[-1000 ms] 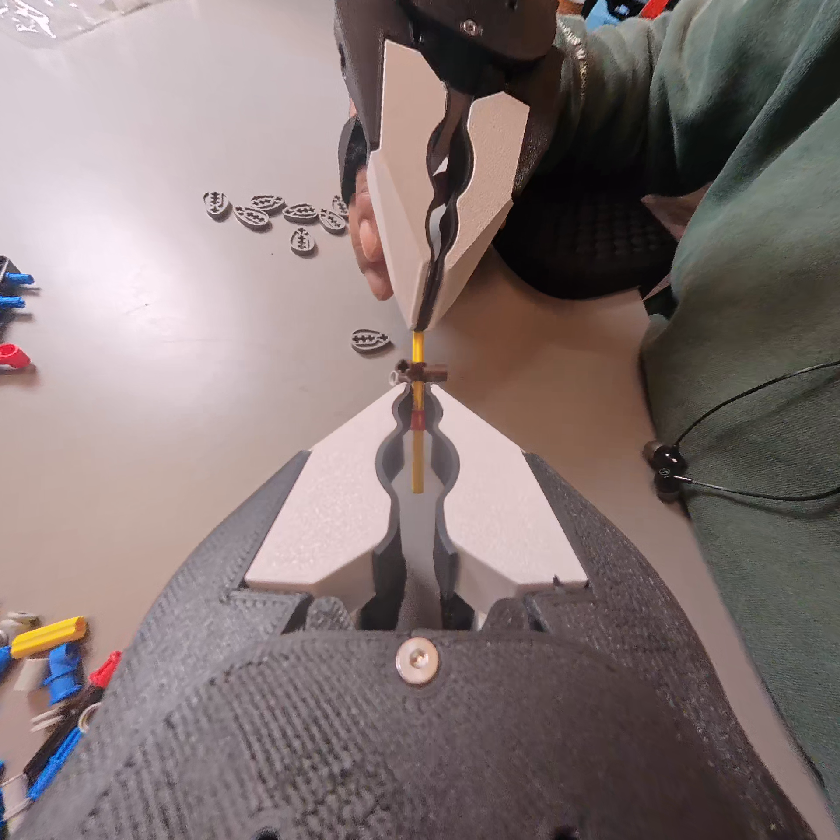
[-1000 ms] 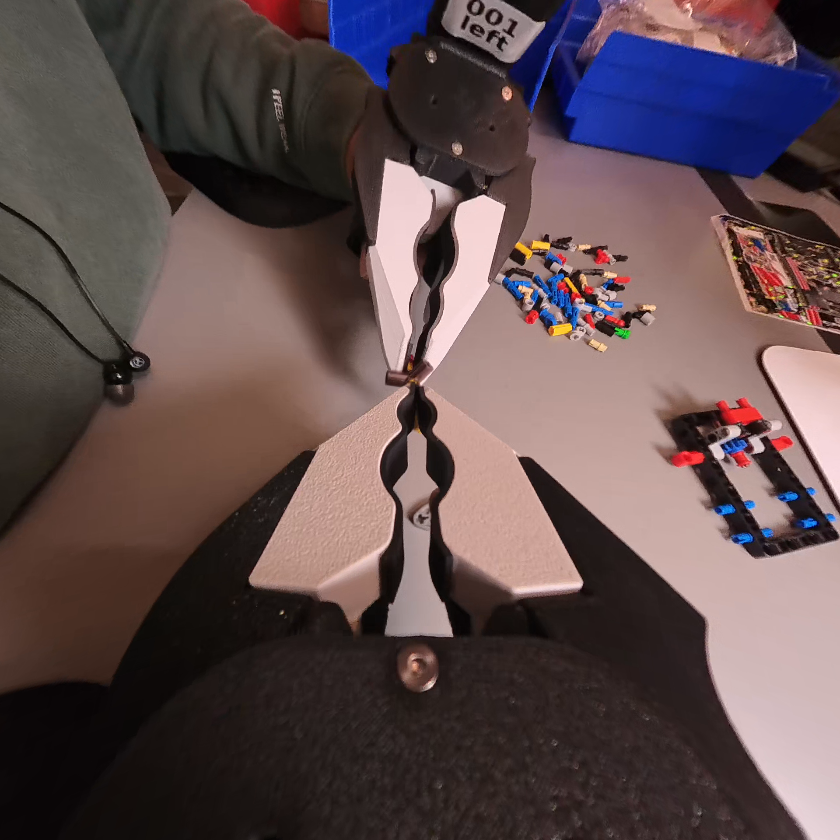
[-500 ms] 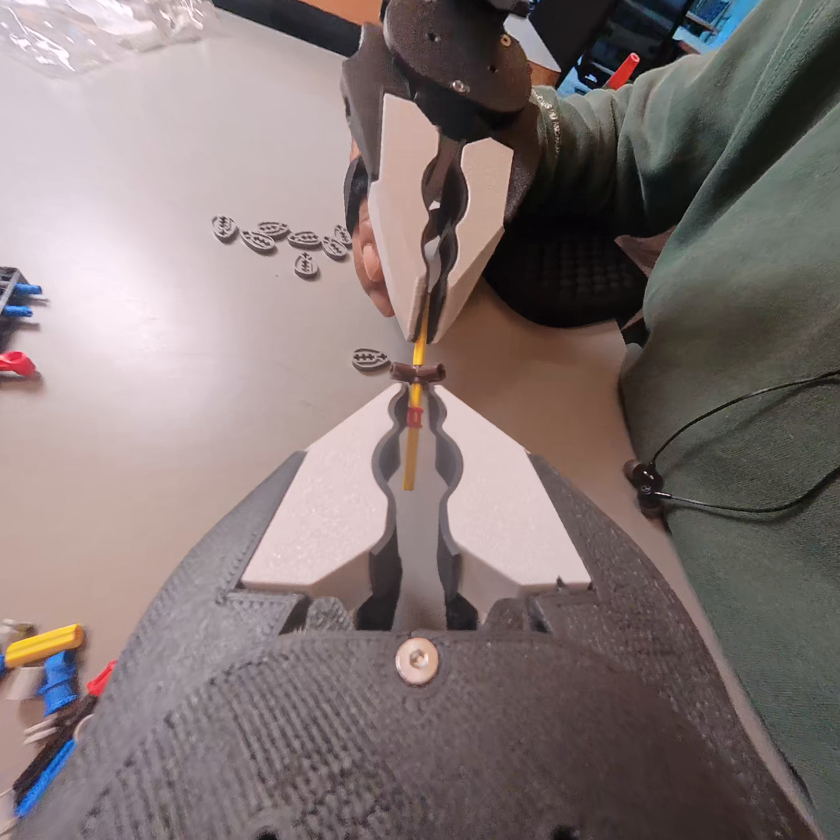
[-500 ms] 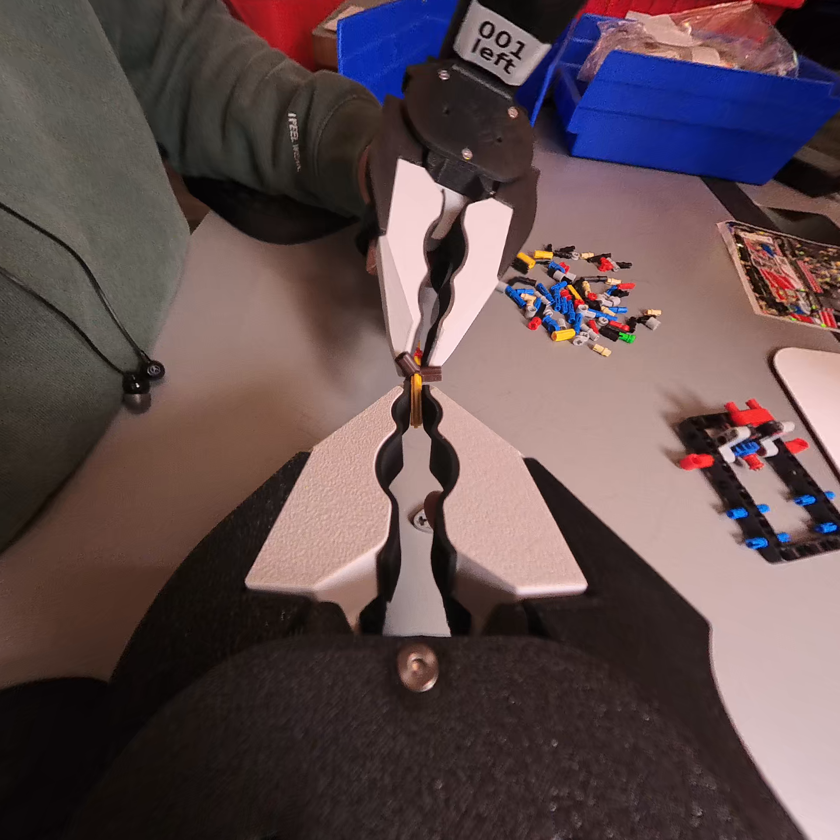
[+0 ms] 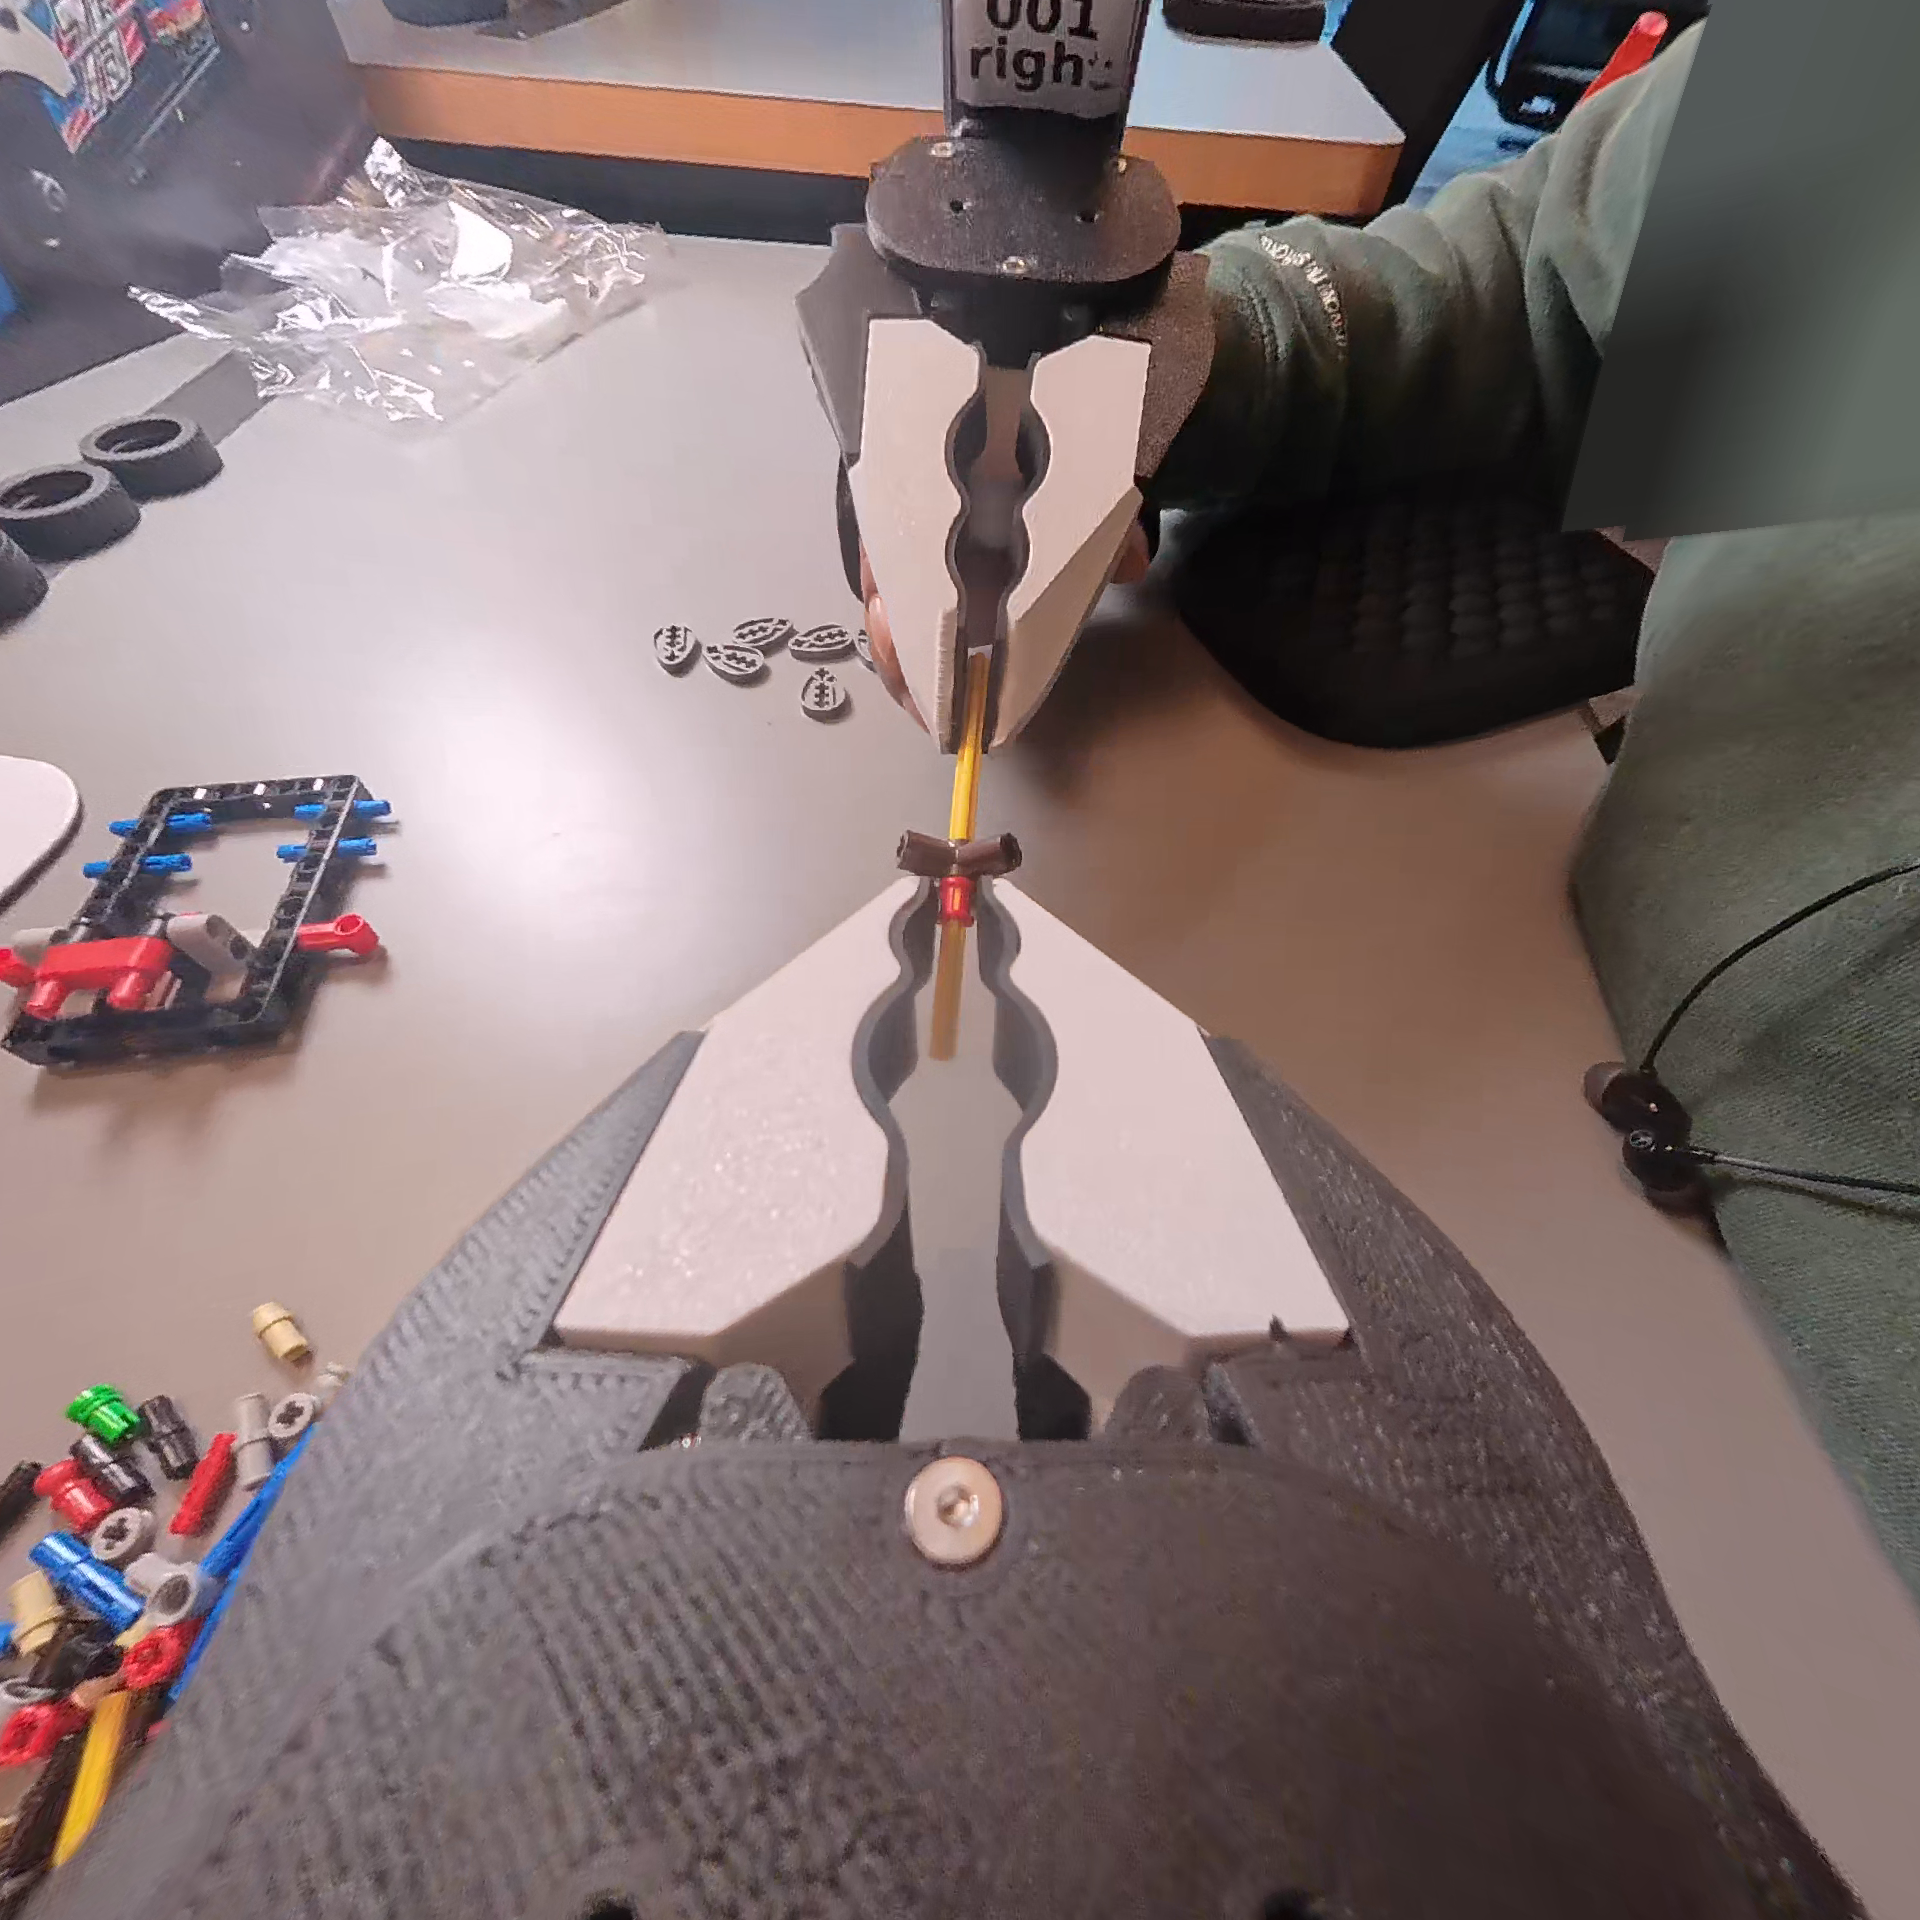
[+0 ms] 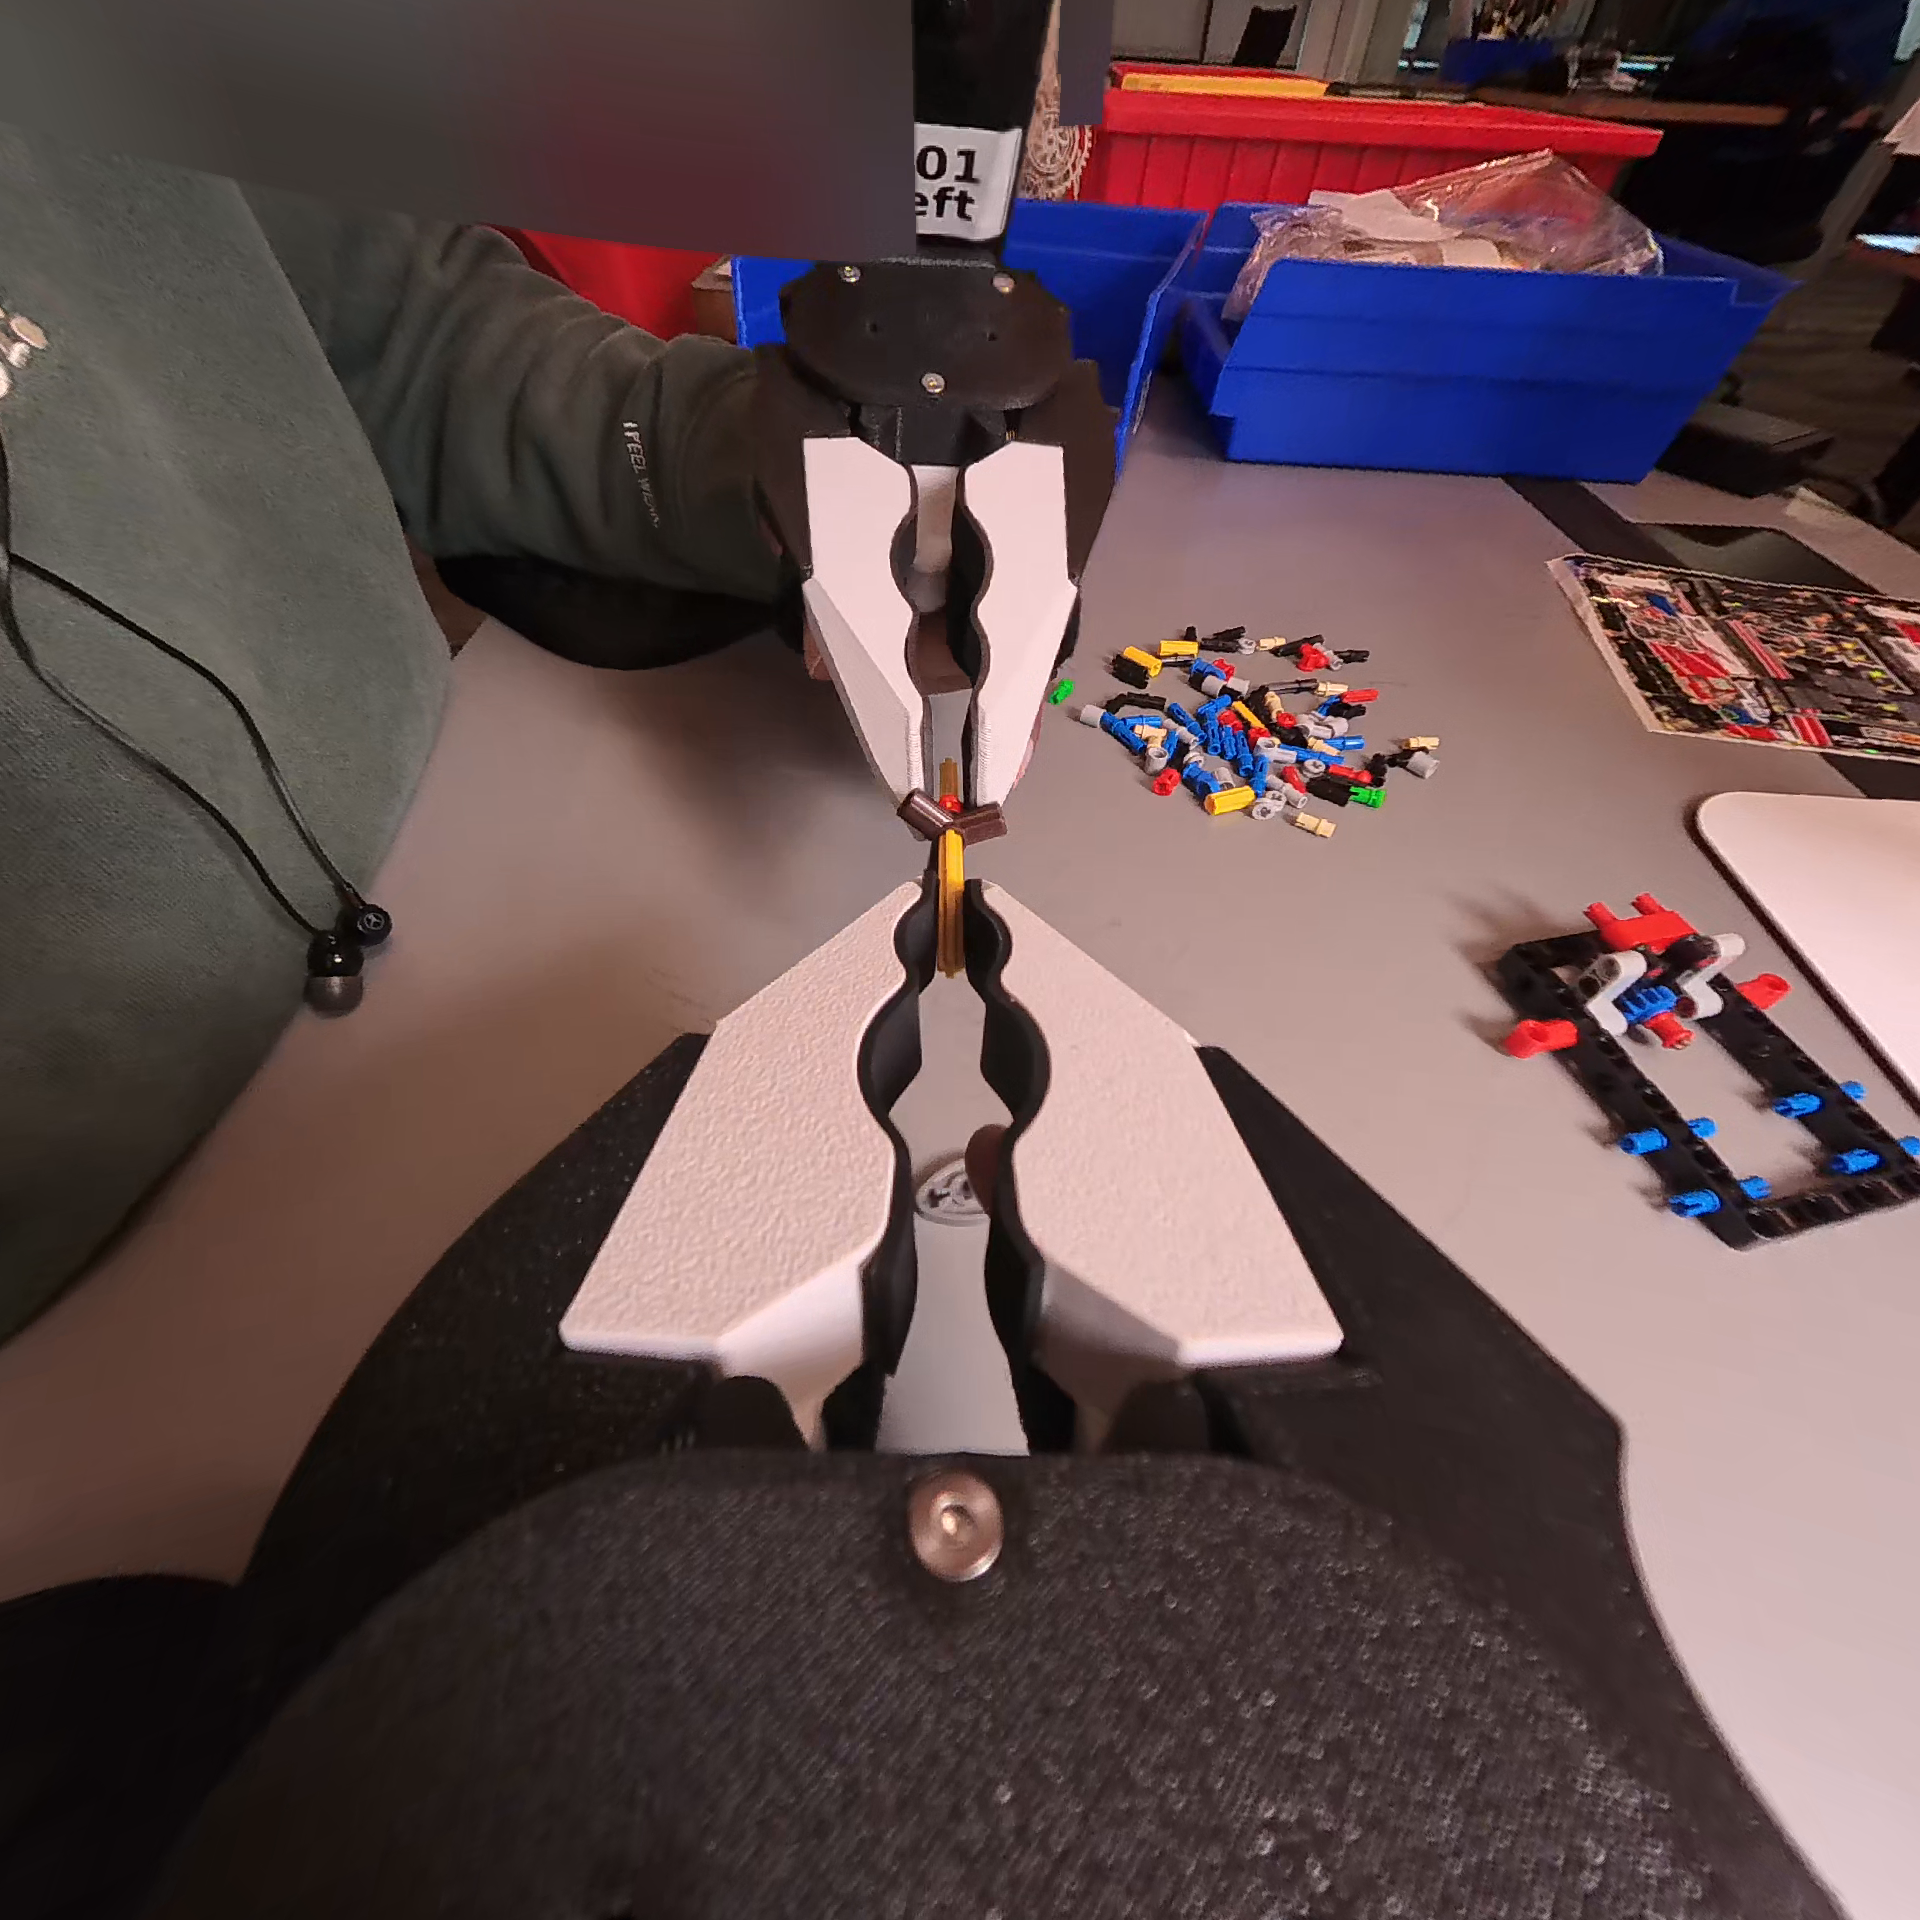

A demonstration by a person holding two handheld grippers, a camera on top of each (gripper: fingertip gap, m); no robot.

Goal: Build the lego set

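Thin yellow plastic axle rod (image 5: 957,790) held in air above grey tabletop (image 5: 520,582), between both grippers facing tip to tip. L gripper (image 5: 957,900), white fingers w/ black wavy pads, narrowed to a slim gap, clamped on small red bush (image 5: 956,900) on the rod; rod's near end sticking back between the pads. R gripper (image 5: 974,717) nearly closed on rod's far end, pinching it at the tips. Small dark-brown angled connector (image 5: 957,853) threaded on rod, just beyond L tips, touching red bush, apart from R tips. In right wrist view, same rod (image 6: 950,904) gripped between R gripper (image 6: 948,904) pads, brown connector (image 6: 952,818) right at L gripper (image 6: 948,800) tips. Black rectangular lego frame w/ blue pins and red/grey parts (image 5: 197,920) flat on table, well left of rod. Loose pile of small mixed-colour pins (image 6: 1247,727) on table, behind rod from R cam, well apart. Grey oval flat pieces (image 5: 758,655) just left of R gripper. Black rubber tyres (image 5: 104,478) and clear plastic bag (image 5: 416,281) far left of rod. Blue storage bins (image 6: 1455,353) and printed instruction sheet (image 6: 1756,665) beyond pin pile. Green sleeves (image 5: 1403,353) on both arms.
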